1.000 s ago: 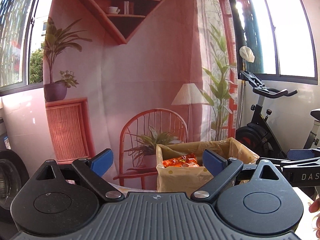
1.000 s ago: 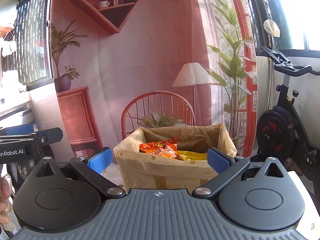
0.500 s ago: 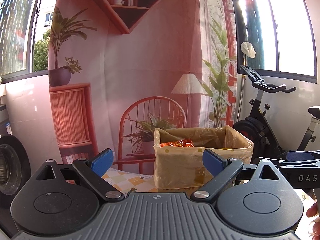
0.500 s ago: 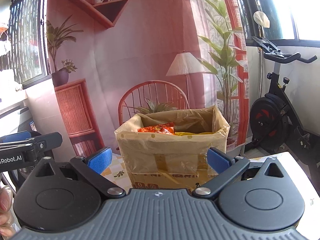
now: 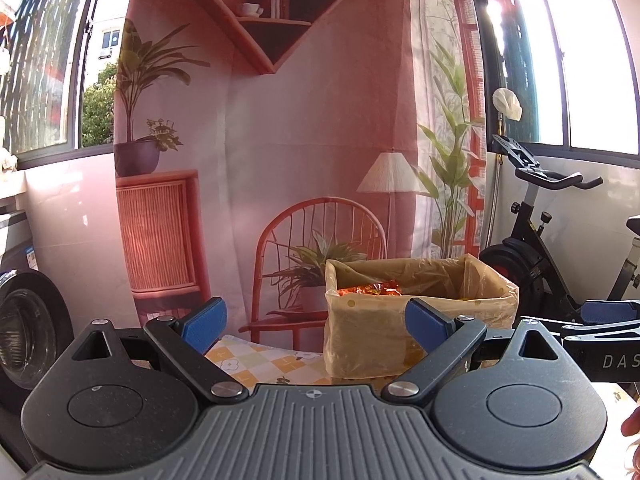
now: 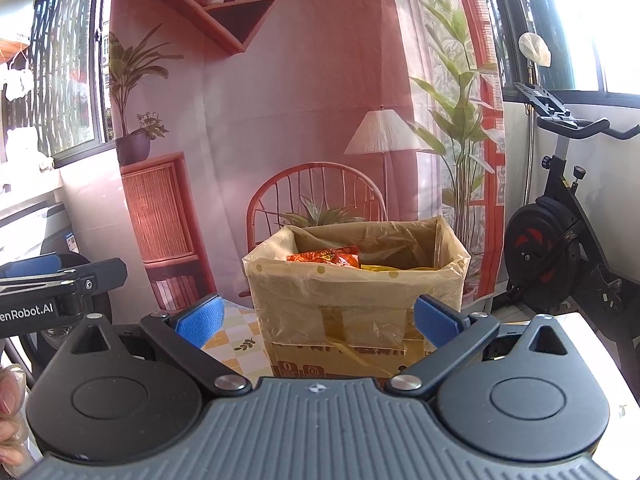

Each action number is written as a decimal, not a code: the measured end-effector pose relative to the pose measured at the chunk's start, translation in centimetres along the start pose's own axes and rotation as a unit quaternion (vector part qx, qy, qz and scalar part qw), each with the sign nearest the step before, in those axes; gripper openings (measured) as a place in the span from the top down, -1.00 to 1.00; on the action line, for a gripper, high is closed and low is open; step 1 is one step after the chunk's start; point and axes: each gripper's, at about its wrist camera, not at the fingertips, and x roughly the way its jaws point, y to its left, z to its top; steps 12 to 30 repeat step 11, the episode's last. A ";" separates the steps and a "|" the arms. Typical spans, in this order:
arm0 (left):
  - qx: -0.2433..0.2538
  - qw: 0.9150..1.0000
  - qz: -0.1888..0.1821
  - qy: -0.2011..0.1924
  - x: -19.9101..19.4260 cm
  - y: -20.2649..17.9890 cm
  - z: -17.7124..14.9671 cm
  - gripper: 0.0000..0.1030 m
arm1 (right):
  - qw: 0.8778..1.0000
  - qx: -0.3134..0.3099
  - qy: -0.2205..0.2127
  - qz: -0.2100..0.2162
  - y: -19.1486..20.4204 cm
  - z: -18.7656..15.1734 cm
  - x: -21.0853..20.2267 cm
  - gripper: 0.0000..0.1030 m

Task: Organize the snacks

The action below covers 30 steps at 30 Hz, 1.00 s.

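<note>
Both claws empty before the snack box

Left claw [image 5: 316, 318] and right claw [image 6: 316, 320] gape wide, holding nothing; next likely fetching another snack for the lined box [image 6: 356, 284].

An open cardboard box [image 6: 356, 300], lined with tan plastic, stands upright on the checkered surface [image 6: 236, 340]. Inside, an orange snack packet [image 6: 326, 258] lies beside a yellow packet [image 6: 384, 267].
</note>
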 end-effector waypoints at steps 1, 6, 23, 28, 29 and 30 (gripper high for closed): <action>0.000 1.000 0.000 -0.001 0.0 0.0 0.0 -0.89 | 1.000 0.000 0.000 0.000 0.0 0.0 0.0 -1.00; 0.001 1.000 -0.001 -0.001 -0.2 0.0 0.0 -0.89 | 1.000 -0.001 0.001 0.000 0.1 0.0 -0.1 -1.00; -0.003 1.000 0.000 -0.001 -0.2 0.0 -0.1 -0.89 | 1.000 -0.001 0.002 0.003 0.2 -0.1 -0.2 -1.00; -0.003 1.000 0.000 -0.001 -0.2 0.0 -0.1 -0.89 | 1.000 -0.001 0.002 0.003 0.2 -0.1 -0.2 -1.00; -0.003 1.000 0.000 -0.001 -0.2 0.0 -0.1 -0.89 | 1.000 -0.001 0.002 0.003 0.2 -0.1 -0.2 -1.00; -0.003 1.000 0.000 -0.001 -0.2 0.0 -0.1 -0.89 | 1.000 -0.001 0.002 0.003 0.2 -0.1 -0.2 -1.00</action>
